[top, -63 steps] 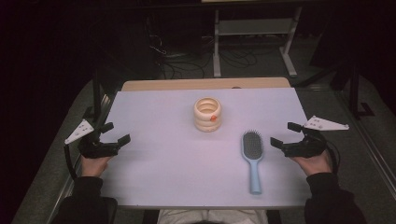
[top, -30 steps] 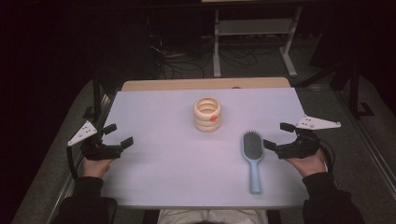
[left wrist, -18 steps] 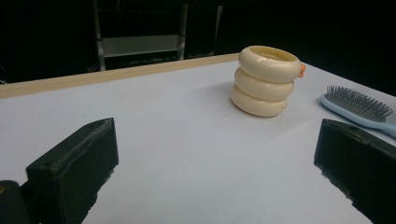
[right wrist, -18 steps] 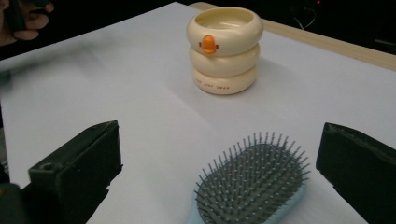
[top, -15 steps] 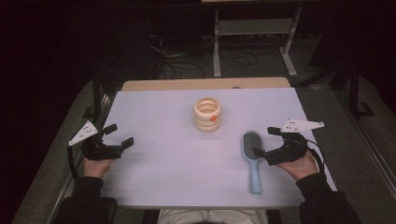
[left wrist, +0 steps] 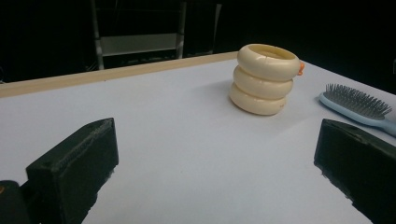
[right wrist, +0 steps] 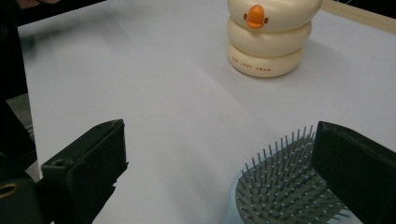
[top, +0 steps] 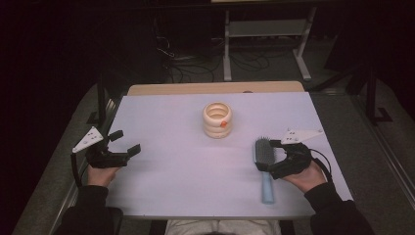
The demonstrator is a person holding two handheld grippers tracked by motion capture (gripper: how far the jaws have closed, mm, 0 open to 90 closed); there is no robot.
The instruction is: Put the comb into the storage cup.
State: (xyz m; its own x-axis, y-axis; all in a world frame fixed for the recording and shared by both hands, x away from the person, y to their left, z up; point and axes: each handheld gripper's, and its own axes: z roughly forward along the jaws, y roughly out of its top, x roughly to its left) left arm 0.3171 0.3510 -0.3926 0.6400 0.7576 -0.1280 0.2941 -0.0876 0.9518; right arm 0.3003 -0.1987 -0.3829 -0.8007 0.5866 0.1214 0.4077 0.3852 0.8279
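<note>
A light blue hairbrush lies bristles-up on the white table, right of centre, with its handle toward the person. My right gripper is open, its jaws low on either side of the brush head. In the right gripper view the bristles sit between the jaws of the right gripper, close to the right-hand one. A cream holder made of three stacked rings, with an orange beak, stands upright at mid-table. My left gripper rests open at the left edge, holding nothing.
A wooden strip borders the table's far edge. Beyond it, a metal shelf frame and cables sit on the dark floor. Bare tabletop stretches between the left gripper and the holder.
My right gripper has moved left from the table's right edge until its open jaws flank the brush head. The left gripper, brush and holder have barely moved.
</note>
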